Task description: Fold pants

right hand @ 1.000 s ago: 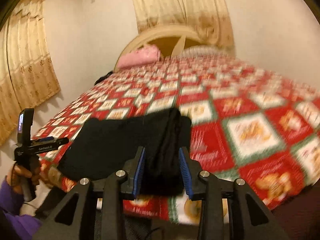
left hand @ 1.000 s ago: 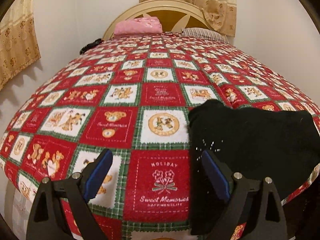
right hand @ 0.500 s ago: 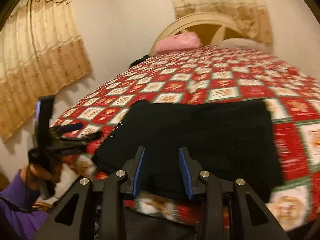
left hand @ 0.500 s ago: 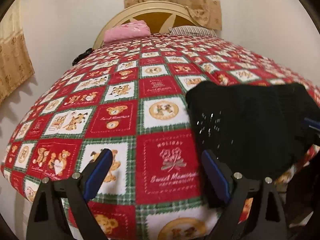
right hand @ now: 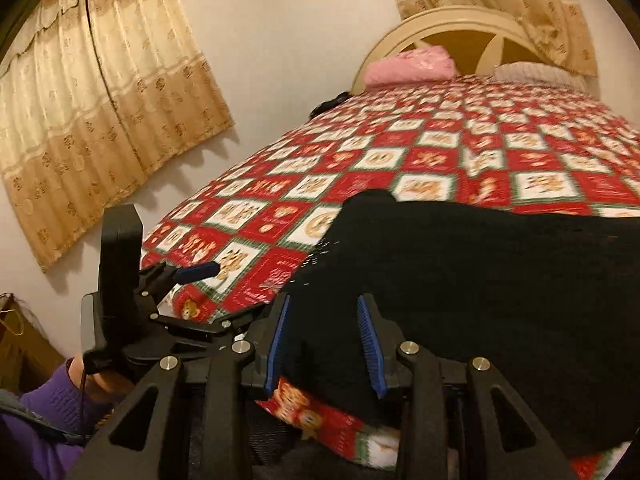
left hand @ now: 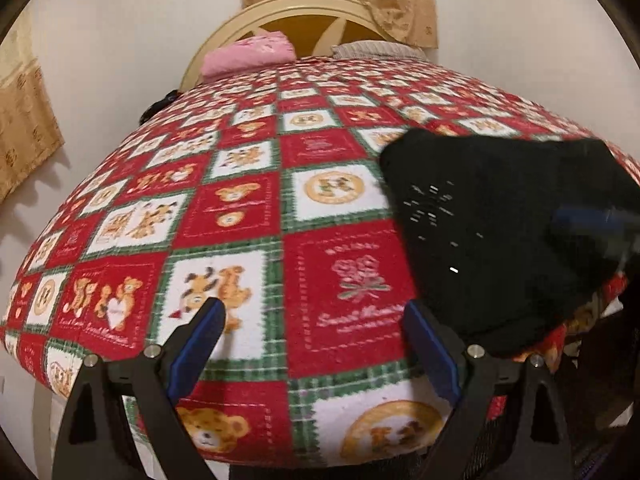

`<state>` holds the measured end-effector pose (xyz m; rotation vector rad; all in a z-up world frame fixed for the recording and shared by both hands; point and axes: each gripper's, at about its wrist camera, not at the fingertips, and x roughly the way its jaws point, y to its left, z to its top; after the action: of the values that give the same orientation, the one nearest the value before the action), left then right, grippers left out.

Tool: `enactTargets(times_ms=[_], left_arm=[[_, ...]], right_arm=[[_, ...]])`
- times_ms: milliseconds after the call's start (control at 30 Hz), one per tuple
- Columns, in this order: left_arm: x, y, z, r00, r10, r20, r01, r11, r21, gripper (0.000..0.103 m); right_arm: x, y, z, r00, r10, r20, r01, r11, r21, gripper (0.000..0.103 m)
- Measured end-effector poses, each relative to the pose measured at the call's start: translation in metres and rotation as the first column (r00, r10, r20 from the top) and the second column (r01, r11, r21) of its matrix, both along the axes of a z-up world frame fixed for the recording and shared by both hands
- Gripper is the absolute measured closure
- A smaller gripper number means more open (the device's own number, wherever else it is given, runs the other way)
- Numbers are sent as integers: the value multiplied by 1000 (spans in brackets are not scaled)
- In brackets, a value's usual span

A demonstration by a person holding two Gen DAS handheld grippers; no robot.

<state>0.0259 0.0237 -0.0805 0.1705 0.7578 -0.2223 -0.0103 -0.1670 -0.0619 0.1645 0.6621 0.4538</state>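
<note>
Black pants lie folded in a dark slab at the near edge of a bed, on a red, green and white teddy-bear quilt, their near side reaching the mattress edge. Seen from the left wrist, the pants sit to the right of that gripper.

The right gripper has its blue-padded fingers partly open at the pants' near edge; black cloth fills the gap between them, but whether the pads press it cannot be told. From the left wrist it shows only as a blurred blue streak over the pants.

The left gripper is spread wide, holding nothing, over bare quilt just left of the pants; its right finger stands close beside the cloth's edge. In the right wrist view the left gripper sits off the bed's corner, held by a hand in a purple sleeve.

A pink pillow and a striped one lie against the cream headboard. Gold curtains hang on the wall.
</note>
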Motion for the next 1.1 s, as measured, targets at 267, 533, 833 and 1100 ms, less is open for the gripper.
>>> enactTargets(times_ms=[267, 533, 833, 1100], left_arm=[[18, 12, 10, 999, 52, 4, -52, 997, -52, 10], [43, -23, 24, 1000, -9, 0, 9, 994, -113, 10], [57, -71, 25, 999, -42, 0, 42, 991, -127, 10], [69, -70, 9, 996, 5, -88, -22, 980, -196, 3]], right_arm=[[-3, 42, -38, 988, 136, -75, -136, 991, 1, 66], [-15, 36, -38, 952, 262, -156, -257, 965, 52, 66], [-30, -77, 39, 972, -180, 151, 186, 982, -27, 67], [-12, -170, -13, 918, -390, 68, 380, 917, 126, 67]])
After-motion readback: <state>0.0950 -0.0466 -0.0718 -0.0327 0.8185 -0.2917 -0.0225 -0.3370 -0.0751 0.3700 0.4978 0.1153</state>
